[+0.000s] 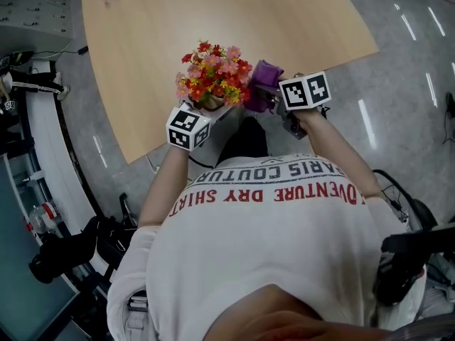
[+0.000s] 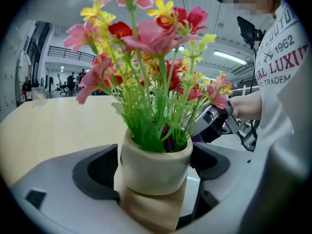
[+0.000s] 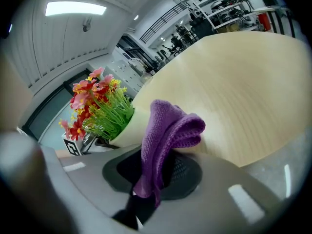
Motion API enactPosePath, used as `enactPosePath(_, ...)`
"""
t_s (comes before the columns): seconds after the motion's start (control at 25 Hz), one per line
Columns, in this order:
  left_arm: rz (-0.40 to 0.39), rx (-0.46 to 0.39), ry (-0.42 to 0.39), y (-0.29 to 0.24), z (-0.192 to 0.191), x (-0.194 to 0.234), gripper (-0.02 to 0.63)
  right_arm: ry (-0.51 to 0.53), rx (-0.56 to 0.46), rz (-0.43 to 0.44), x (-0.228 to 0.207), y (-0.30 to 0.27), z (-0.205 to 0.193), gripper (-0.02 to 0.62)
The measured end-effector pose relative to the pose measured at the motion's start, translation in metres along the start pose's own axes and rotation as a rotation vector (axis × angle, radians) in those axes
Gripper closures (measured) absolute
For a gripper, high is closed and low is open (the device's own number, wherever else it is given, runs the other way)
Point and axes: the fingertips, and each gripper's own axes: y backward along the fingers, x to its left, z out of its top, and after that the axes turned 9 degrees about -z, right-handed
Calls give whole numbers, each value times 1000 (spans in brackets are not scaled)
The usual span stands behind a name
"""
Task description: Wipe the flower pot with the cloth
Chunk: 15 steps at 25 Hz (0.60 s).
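At the near edge of the table (image 1: 298, 20), in the middle of the head view, the flower pot (image 2: 156, 165) is held upright between the widely spread jaws of the left gripper (image 2: 154, 179), which are closed against its walls, with the flowers (image 2: 151, 48) standing above it. Just to its right in the head view, the cloth (image 3: 168, 133) is clamped in the right gripper (image 3: 146, 189), whose jaws are pressed together on the fabric. In the right gripper view the pot is seen at the left, just beside the folded cloth; contact cannot be confirmed. A short leftward sweep across the pot's wall is judged to be needed.
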Motion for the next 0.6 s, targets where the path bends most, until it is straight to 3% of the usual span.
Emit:
enactPosePath(0.36, 312, -160, 109, 14, -3, -3, 149, -10, -47, -13, -9, 24, -10, 534)
enactPosePath(0.6, 503, -191, 140, 3, -1, -1, 149, -23, -56, -25, -17, 31, -26, 534)
